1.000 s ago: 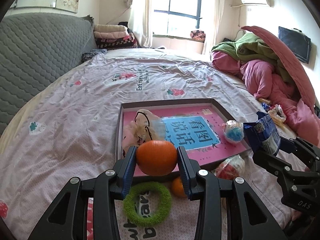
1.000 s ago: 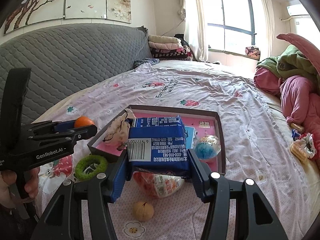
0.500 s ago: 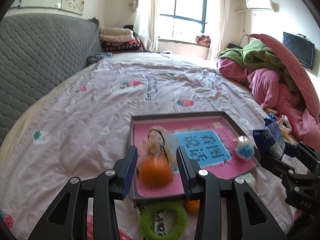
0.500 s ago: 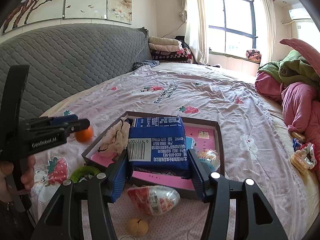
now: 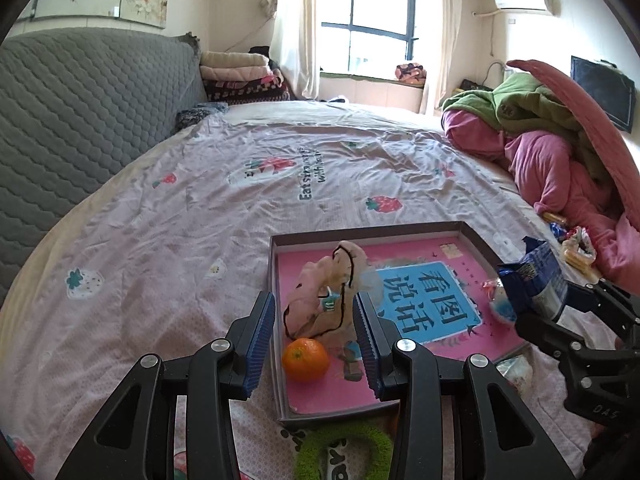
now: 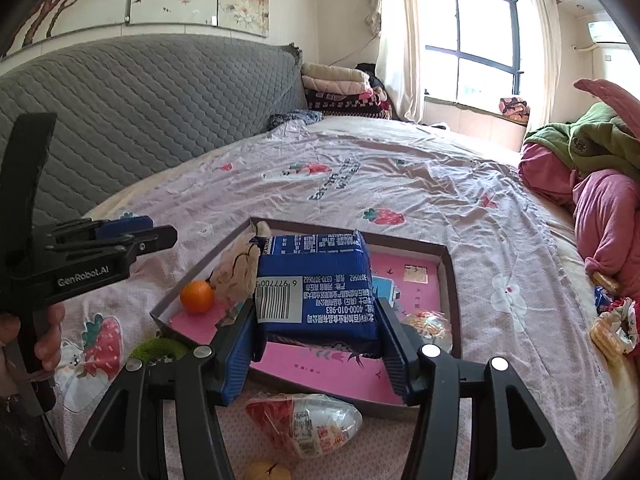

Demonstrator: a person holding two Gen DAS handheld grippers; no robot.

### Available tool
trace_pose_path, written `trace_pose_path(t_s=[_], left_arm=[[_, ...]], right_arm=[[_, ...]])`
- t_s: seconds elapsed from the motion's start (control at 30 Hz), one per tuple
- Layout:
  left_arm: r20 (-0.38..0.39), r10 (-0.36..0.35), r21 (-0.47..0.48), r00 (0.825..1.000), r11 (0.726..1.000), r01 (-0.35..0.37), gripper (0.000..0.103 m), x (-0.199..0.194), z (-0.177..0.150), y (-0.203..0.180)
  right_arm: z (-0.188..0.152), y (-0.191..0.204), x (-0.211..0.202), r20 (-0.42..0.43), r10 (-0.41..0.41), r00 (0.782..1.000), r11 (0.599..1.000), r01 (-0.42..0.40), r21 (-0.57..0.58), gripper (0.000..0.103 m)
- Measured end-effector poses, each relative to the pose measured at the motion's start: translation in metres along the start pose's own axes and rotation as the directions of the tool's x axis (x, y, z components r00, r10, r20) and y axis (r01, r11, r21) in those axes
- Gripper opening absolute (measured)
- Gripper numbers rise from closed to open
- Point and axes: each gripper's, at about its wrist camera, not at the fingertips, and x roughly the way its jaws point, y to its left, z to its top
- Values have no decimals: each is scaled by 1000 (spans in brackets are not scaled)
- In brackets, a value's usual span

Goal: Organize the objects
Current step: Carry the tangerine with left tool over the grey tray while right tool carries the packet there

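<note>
An orange (image 5: 306, 360) lies on the pink floor of the shallow brown box (image 5: 360, 232), in its near left corner, beside a beige cloth pouch (image 5: 324, 292). My left gripper (image 5: 314, 312) hovers above it, open and empty; the right wrist view shows it (image 6: 160, 238) clear of the orange (image 6: 196, 296). My right gripper (image 6: 316, 320) is shut on a blue snack packet (image 6: 316, 280) and holds it over the box (image 6: 448, 280). In the left wrist view the packet (image 5: 532, 280) hangs at the box's right side.
A green fuzzy ring (image 5: 344, 452) lies on the bedsheet just in front of the box. A red-and-white wrapped egg (image 6: 308, 424) and a small yellowish ball (image 6: 266, 472) lie near its front edge. A wrapped blue ball (image 5: 500, 304) rests inside. Pink bedding (image 5: 560, 168) is piled at right.
The orange left my left gripper's jaws and now lies in the box. Both grippers moved forward over the bed, the right one carrying the blue packet over the box.
</note>
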Motion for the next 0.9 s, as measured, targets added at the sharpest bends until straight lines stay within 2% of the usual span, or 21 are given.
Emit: trace_pose_path(t_s=[0.5,0.9], left_arm=[[-50,-10,23,999,1000,11,42,26,-8,-8],[-89,-15,23,996,1000,17,41,41,-16,-10]], right_arm=[[-4,-5,43,-95,-2,996,1000,2,-5,57],[-12,-3,74,-189,10,982,1000,-12,-11,57]])
